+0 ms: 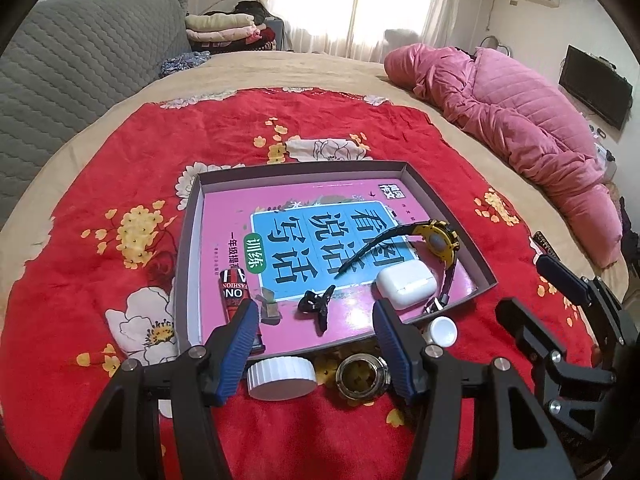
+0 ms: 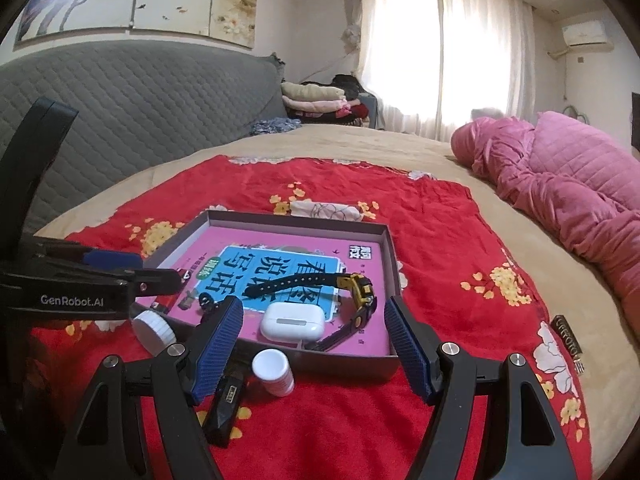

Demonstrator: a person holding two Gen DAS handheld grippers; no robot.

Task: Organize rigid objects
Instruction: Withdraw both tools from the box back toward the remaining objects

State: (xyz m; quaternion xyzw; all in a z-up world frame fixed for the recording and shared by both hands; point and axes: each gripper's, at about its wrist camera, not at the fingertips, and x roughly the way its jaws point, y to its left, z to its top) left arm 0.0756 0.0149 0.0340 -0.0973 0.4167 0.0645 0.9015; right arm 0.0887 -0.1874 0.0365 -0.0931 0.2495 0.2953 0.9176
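Observation:
A grey tray (image 1: 188, 264) on the red cloth holds a pink book (image 1: 224, 216). On the book lie a yellow-black watch (image 1: 436, 244), a white earbud case (image 1: 406, 285), a black hair clip (image 1: 316, 304) and a red-black lighter (image 1: 236, 292). Before the tray's near rim stand a wide white cap (image 1: 280, 378), a metal ring (image 1: 362, 376) and a small white bottle (image 1: 440, 330). My left gripper (image 1: 316, 310) hovers open over that rim, holding nothing. My right gripper (image 2: 313, 304) is open and empty above the small white bottle (image 2: 274, 372). A black labelled block (image 2: 226, 404) lies under its left finger.
A red floral cloth (image 1: 80, 240) covers the beige bed. A pink quilt (image 1: 520, 120) is bunched at the right, a grey padded headboard (image 2: 120, 112) stands at the left, and folded clothes (image 2: 316, 100) are stacked at the back. A dark tag (image 2: 566, 334) lies on the cloth's right edge.

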